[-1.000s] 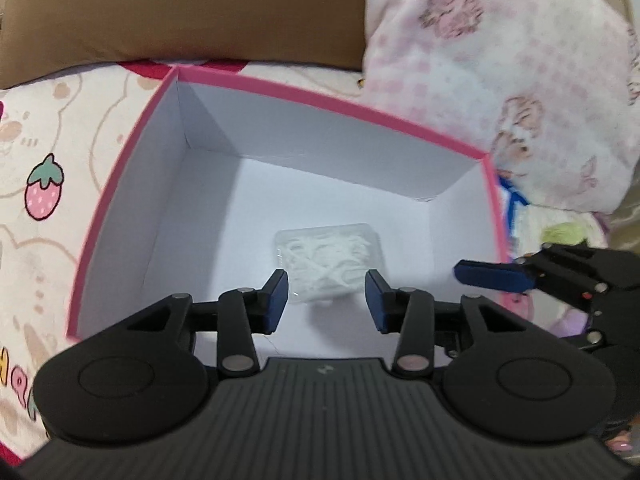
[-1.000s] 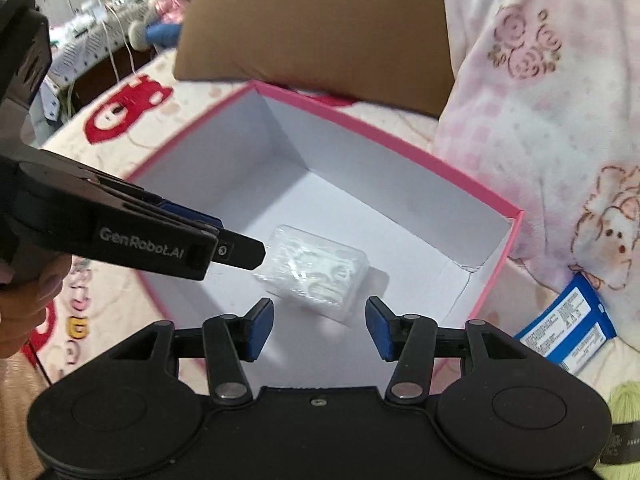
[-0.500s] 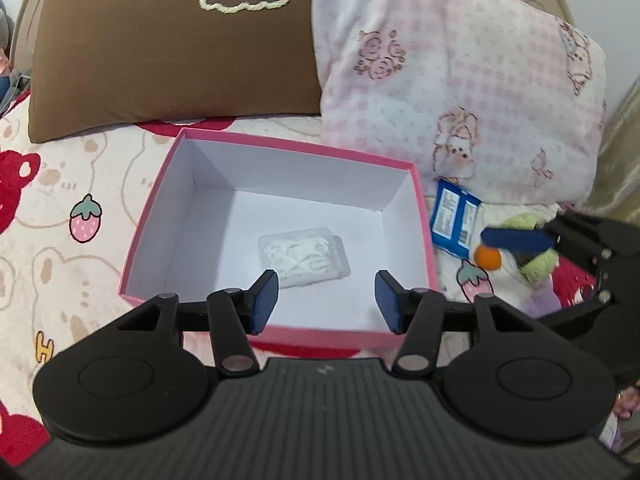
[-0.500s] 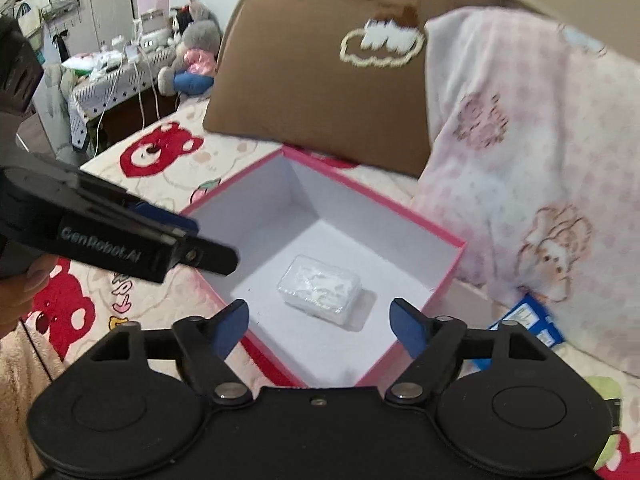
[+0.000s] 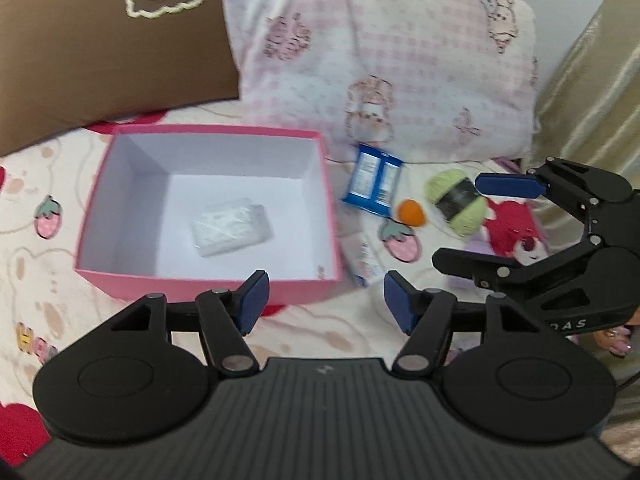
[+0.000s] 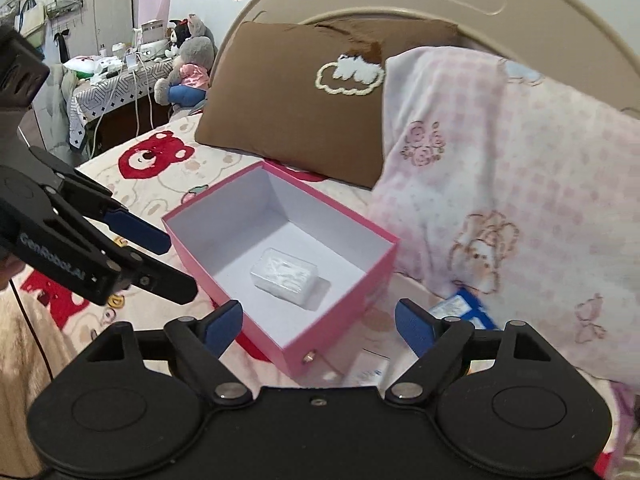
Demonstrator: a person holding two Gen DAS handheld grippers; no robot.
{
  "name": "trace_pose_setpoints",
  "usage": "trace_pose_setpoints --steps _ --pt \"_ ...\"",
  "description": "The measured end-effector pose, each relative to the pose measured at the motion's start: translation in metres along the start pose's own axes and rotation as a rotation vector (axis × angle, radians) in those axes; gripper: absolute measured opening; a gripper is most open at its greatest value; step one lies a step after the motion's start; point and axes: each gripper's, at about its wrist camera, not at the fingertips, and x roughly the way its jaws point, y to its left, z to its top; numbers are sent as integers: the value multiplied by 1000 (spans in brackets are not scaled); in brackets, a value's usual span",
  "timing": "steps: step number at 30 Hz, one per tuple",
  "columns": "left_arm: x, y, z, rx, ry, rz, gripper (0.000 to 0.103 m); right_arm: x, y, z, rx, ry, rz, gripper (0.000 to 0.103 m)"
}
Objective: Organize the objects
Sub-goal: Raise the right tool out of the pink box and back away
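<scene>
Clear plastic case lies flat, lengthwise across pink box; both tools have just been opening, empty.

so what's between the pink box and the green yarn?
In the left wrist view, a blue packet and a small orange ball lie on the bedsheet between the pink box and the green yarn.
</scene>
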Motion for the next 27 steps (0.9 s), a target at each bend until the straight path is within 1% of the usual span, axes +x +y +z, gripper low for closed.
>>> trace_pose_setpoints --steps 2,4,5,11,13,16,19,21,27 --pt "2 -8 0 -5 16 -15 63 -8 -7 -8 1 7 -2 87" --pt "3 -17 -1 2 26 -26 67 -16 -14 -15 1 24 -2 86" --pt "4 -21 -1 3 29 -28 70 -19 -17 -19 2 30 -5 86" --pt "10 -51 0 55 31 -16 78 -34 -37 -44 35 33 -29 87" --pt "13 -61 -1 73 41 -19 78 -35 -42 -51 38 37 -32 87" --pt "22 -74 -3 94 84 -22 78 -36 -48 -61 32 48 -36 86" --pt "28 -85 -6 99 107 -29 78 -38 -51 -68 29 47 -7 86" --pt "32 -93 -8 110 116 -51 78 -38 -52 -74 26 52 19 86" --pt "50 -111 -13 127 136 -71 78 -29 -45 -93 -1 66 48 85"
